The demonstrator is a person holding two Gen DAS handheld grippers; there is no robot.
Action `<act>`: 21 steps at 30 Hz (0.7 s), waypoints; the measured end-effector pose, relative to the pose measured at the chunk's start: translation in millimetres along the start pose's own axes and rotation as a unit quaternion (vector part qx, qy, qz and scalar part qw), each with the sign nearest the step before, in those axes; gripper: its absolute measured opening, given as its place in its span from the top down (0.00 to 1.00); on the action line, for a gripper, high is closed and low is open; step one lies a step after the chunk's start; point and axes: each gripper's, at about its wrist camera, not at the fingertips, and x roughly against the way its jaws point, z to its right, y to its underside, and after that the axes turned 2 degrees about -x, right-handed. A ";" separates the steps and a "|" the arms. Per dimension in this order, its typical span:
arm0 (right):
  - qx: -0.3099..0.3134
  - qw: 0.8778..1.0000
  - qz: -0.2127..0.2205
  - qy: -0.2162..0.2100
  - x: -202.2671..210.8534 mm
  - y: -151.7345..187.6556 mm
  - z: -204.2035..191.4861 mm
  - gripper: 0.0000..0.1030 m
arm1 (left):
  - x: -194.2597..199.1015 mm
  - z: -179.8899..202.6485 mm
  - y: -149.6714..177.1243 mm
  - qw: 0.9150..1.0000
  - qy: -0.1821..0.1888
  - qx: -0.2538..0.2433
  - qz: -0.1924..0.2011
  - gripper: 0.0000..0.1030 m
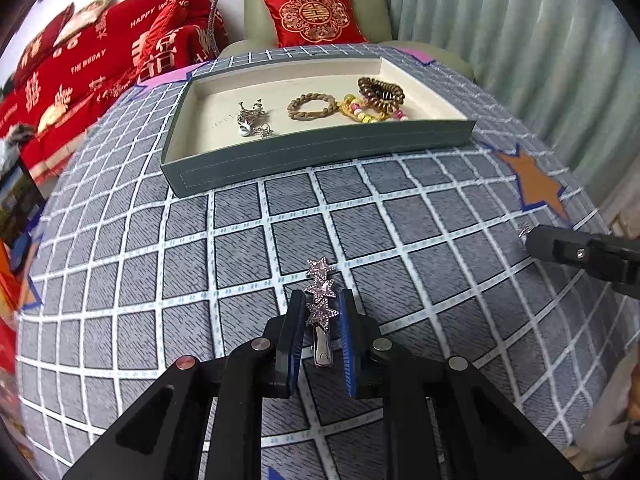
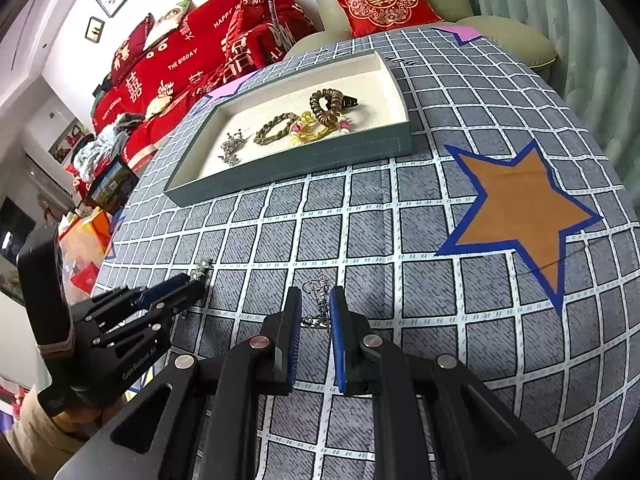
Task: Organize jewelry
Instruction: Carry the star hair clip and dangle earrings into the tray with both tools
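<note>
A star-studded silver hair clip [image 1: 321, 300] lies on the checked tablecloth between the fingers of my left gripper [image 1: 319, 300], which is open around it. A small silver chain piece [image 2: 317, 300] lies between the fingers of my right gripper [image 2: 315, 298], also open. The grey jewelry tray [image 1: 320, 148] stands farther back and holds silver earrings [image 1: 252, 120], a braided brown hair tie [image 1: 312, 106], a yellow beaded bracelet [image 1: 360, 112] and a brown spiral hair tie [image 1: 380, 90]. The tray also shows in the right wrist view [image 2: 292, 160].
An orange star with a blue border [image 2: 520, 208] is taped on the cloth to the right. A pink star [image 1: 168, 76] sits behind the tray. A green armchair with a red cushion [image 1: 316, 16] and a red-covered sofa [image 1: 100, 60] stand beyond the table edge.
</note>
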 end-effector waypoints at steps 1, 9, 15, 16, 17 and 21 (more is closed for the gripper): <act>0.000 1.000 0.000 0.000 0.6 0.0 -0.4 0.85 | 2.5 -0.6 0.1 1.000 -0.001 0.004 0.003 0.74; 0.000 1.000 0.013 -0.006 10.8 -10.0 -1.6 0.85 | 27.5 -1.3 -15.0 0.999 0.002 0.019 0.039 0.74; 0.004 1.000 0.025 -0.011 19.7 -25.9 -5.0 0.85 | 43.0 1.1 -32.2 0.998 0.000 0.020 0.065 0.74; 0.005 1.000 0.027 -0.011 21.2 -28.5 -6.2 0.85 | 45.6 2.0 -35.3 0.997 0.000 0.019 0.069 0.74; 0.007 1.000 0.028 -0.011 22.0 -30.6 -6.3 0.85 | 47.4 2.7 -37.5 0.997 -0.001 0.018 0.072 0.74; 0.012 0.999 0.037 -0.012 27.9 -42.2 -9.5 0.85 | 53.0 3.7 -46.8 0.996 -0.003 0.017 0.082 0.74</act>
